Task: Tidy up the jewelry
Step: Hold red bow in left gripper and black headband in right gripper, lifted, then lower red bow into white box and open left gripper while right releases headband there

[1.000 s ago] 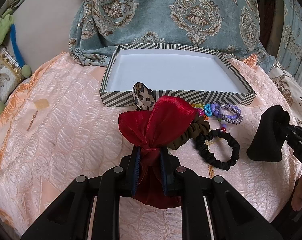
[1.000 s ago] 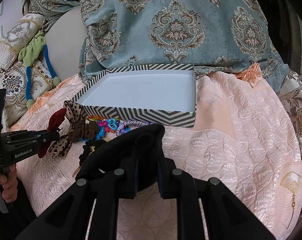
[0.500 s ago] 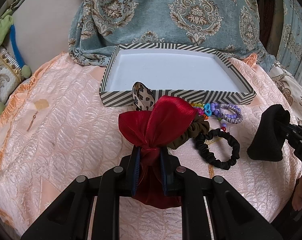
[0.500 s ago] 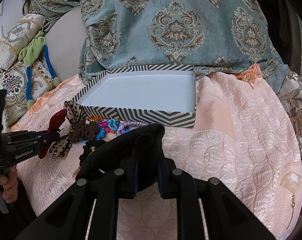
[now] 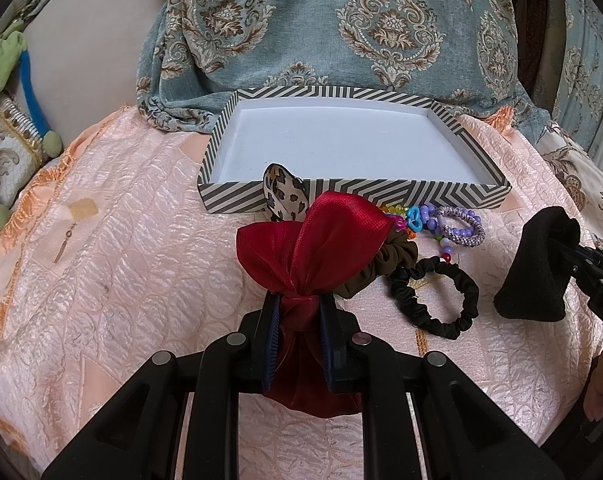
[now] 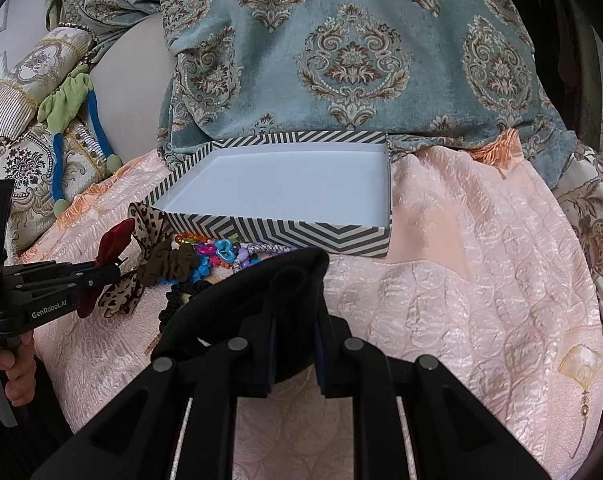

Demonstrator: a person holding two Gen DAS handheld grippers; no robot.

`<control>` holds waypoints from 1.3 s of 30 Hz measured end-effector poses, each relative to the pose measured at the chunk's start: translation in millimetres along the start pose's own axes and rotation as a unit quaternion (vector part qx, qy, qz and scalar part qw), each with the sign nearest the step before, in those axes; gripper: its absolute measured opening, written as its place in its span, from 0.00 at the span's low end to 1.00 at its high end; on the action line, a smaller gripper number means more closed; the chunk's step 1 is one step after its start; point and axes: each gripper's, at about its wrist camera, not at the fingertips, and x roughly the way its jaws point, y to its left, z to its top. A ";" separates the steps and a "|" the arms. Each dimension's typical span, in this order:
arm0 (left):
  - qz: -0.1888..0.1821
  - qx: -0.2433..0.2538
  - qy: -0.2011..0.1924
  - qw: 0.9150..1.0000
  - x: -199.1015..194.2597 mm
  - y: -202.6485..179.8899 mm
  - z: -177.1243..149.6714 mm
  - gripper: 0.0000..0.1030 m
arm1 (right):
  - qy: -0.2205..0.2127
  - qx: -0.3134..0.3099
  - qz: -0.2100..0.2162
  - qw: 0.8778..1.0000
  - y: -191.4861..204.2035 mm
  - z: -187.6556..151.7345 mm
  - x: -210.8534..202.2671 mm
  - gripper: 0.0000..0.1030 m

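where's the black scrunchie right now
In the left wrist view the black scrunchie lies on the pink bedspread, right of the red bow, just in front of the purple bead bracelet and striped box.

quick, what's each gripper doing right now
left gripper: closed on the red bow
right gripper: closed on the black cloth piece

soft daylight, sharp, fisheye-warped edges
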 end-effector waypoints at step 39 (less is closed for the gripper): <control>-0.051 -0.052 -0.012 0.997 92.2 20.5 109.5 0.08 | 0.052 0.076 -0.003 0.996 -55.6 98.3 125.0 0.22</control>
